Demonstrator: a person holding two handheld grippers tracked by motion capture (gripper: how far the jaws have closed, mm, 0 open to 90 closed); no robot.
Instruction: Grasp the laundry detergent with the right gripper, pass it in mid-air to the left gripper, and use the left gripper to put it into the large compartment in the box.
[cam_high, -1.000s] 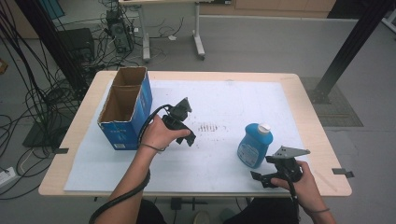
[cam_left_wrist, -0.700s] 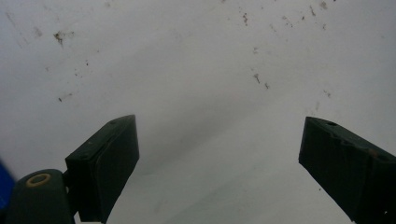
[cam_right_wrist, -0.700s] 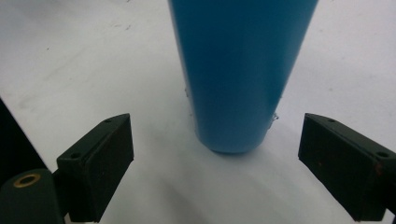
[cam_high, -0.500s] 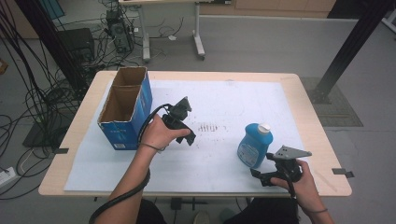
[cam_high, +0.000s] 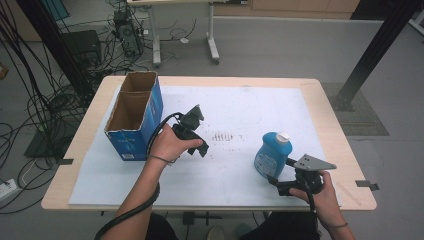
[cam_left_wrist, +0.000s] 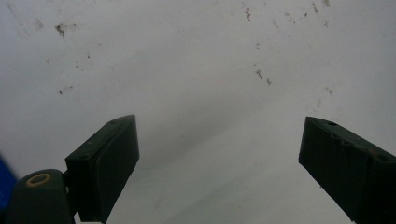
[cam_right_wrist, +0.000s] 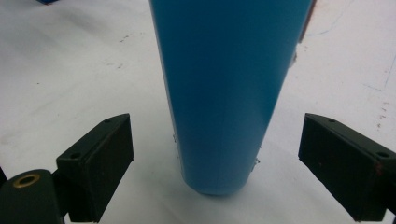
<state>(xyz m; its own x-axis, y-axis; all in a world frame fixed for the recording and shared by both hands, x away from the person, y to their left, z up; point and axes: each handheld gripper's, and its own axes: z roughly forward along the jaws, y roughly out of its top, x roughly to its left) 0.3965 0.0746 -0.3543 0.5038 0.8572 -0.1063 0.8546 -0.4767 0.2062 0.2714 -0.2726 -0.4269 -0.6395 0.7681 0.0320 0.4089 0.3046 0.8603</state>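
Observation:
A blue bottle (cam_high: 272, 155) with a white cap stands upright on the white sheet (cam_high: 240, 100) at the front right. In the right gripper view the blue bottle (cam_right_wrist: 229, 93) rises just ahead, between the wide jaws, with a gap on each side. My right gripper (cam_high: 275, 181) is open and low on the table, pointing at the bottle's base. My left gripper (cam_high: 198, 132) is held near the table's middle, to the right of the box. Seen in its own view, the left gripper (cam_left_wrist: 219, 122) stands open over the bare, speckled sheet with nothing between the jaws.
An open blue cardboard box (cam_high: 132, 117) stands at the left of the sheet, close to the left hand. A patch of dark smudges (cam_high: 222, 136) marks the sheet's middle. The wooden table edge (cam_high: 210, 202) runs along the front. Cables and desk legs lie on the floor beyond.

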